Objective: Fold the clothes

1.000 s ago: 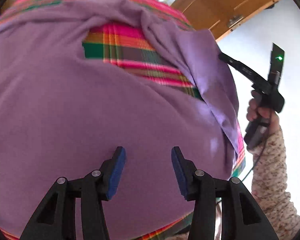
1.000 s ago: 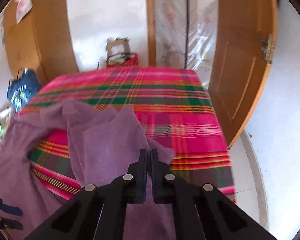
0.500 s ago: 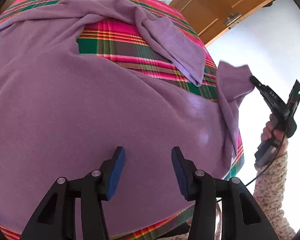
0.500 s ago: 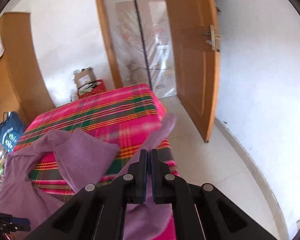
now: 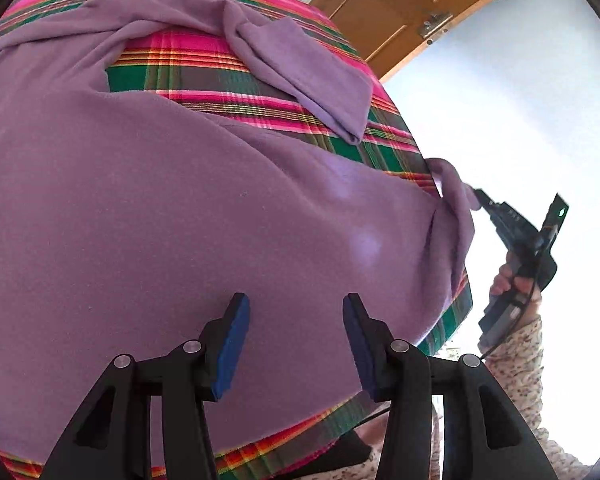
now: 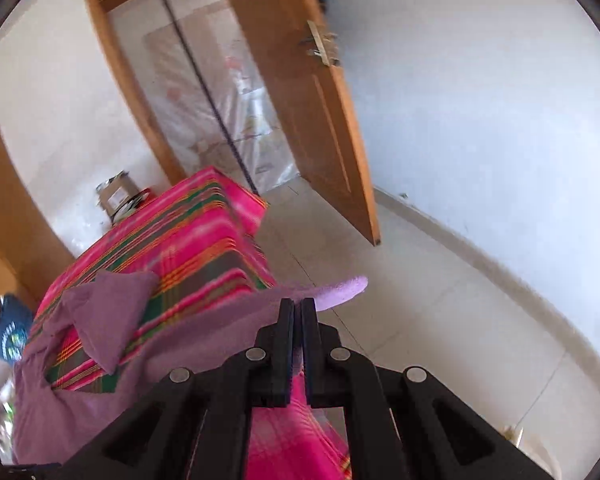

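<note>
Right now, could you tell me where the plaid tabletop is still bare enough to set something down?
One bare plaid patch lies between the purple garment's body and its folded sleeve. The far end of the table, toward the door, is bare too. The near side is fully covered, and the right claw grips the garment's corner.

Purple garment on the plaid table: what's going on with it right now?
A person is spreading the purple garment over the plaid tablecloth to fold it. The right hand-held gripper is shut on a corner of the fabric, stretched out past the table's edge. The left hand-held gripper hovers open above the garment's body, holding nothing. One sleeve lies loosely across the cloth.
</note>
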Available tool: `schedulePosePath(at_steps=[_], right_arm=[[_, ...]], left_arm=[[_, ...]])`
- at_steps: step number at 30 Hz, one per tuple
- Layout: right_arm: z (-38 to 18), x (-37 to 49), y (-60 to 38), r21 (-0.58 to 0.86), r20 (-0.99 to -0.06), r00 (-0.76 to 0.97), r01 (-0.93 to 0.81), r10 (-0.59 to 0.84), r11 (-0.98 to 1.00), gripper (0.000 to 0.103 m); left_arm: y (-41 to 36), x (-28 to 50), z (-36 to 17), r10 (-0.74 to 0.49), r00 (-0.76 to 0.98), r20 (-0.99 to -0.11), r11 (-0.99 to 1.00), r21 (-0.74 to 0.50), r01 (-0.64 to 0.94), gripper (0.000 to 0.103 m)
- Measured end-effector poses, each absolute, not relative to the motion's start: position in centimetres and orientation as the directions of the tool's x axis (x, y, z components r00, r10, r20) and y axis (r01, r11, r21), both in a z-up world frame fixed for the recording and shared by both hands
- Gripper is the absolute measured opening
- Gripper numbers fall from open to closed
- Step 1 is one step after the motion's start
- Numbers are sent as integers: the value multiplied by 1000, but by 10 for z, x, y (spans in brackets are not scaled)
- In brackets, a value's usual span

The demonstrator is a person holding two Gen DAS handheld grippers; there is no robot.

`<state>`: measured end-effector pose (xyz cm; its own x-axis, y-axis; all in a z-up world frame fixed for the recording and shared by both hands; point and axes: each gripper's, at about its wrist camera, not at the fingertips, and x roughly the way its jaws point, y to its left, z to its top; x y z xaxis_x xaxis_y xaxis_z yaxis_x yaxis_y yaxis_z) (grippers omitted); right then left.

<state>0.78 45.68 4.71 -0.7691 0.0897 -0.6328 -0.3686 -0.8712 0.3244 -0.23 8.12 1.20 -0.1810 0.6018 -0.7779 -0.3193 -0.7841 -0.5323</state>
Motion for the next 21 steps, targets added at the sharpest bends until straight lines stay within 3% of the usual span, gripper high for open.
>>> schedulePosePath(at_steps=[15,21], right_arm=[[23,51,481,411,-665,-740,-479,104,-776,11],[48,40,460,492,-613,-790,-349,-33,-798,42]], left_arm=[[82,-2,9,613,-187,-767,-778,-545,-312,50],[88,1,11,581,-201,-789,-798,-503,-332,51]])
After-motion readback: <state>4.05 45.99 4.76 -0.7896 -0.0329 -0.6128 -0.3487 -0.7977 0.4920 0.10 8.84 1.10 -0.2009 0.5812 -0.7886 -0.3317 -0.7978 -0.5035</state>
